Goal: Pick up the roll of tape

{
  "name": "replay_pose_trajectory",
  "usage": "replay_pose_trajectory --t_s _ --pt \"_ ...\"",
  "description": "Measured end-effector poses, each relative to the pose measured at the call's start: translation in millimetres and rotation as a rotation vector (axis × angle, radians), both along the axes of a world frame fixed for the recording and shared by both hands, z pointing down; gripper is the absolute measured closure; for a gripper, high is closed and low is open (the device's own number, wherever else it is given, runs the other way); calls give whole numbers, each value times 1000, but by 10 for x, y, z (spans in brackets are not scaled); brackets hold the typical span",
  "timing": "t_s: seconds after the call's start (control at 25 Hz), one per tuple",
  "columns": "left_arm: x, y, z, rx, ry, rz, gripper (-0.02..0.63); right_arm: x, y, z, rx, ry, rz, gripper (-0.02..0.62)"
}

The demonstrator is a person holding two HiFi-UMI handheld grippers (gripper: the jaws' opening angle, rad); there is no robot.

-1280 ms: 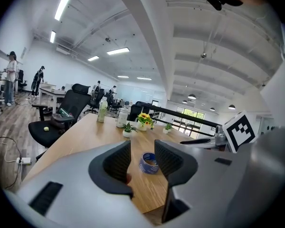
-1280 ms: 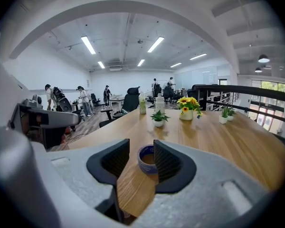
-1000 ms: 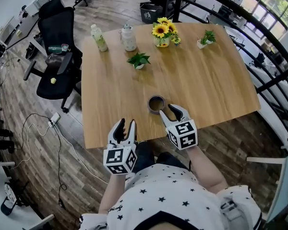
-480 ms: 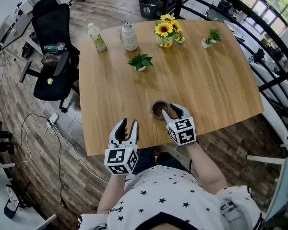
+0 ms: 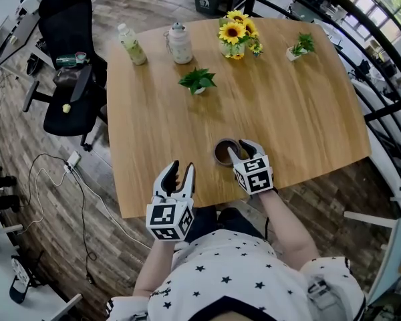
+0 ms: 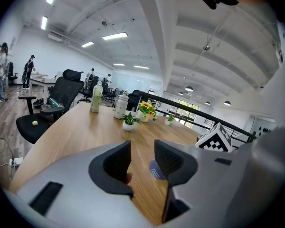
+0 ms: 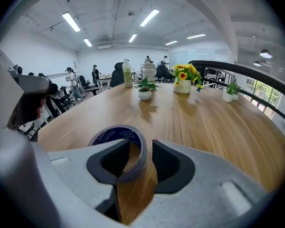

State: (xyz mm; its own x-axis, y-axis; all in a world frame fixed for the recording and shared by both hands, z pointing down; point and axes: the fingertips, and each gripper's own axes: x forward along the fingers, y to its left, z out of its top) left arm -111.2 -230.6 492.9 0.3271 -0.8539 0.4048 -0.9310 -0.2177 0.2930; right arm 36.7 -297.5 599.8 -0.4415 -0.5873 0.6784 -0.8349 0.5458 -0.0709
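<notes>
I'm seeing the round roll of brown tape with a blue printed core [image 7: 115,136] lying flat on the smooth pale wooden table [image 5: 294,112], close to the near edge and just right of centre. My right gripper [image 7: 140,148] is straddling the roll's thin wall: one matte grey, ribbed finger is sitting inside the ring, the other outside, a slight gap showing. My left gripper [image 6: 142,151] is hovering at the near left, fingers narrowly apart, holding nothing.
</notes>
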Motion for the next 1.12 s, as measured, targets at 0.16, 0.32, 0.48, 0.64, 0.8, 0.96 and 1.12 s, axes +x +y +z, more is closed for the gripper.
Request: replay_pose_trajectory --t_s 0.16,0.32,0.48,0.64,0.8,0.96,1.12 --pt "-7 -31 28 -9 2 1 457 -8 -28 57 -17 0 4 454" --pt "11 -58 45 -12 -1 8 457 -7 -56 87 -26 -6 5 454" --pt "1 -68 52 -13 1 4 457 -13 -59 98 -34 -8 7 457" --pt "0 -60 53 -10 2 2 457 -27 -59 106 -30 -6 16 486" --pt "-2 -9 61 -16 -4 2 457 -29 -61 95 -27 1 36 502" --pt "22 36 47 -12 -3 0 457 -17 -69 94 -21 15 37 520" --pt "41 76 21 -3 -5 -5 457 -11 -71 101 -20 14 38 522"
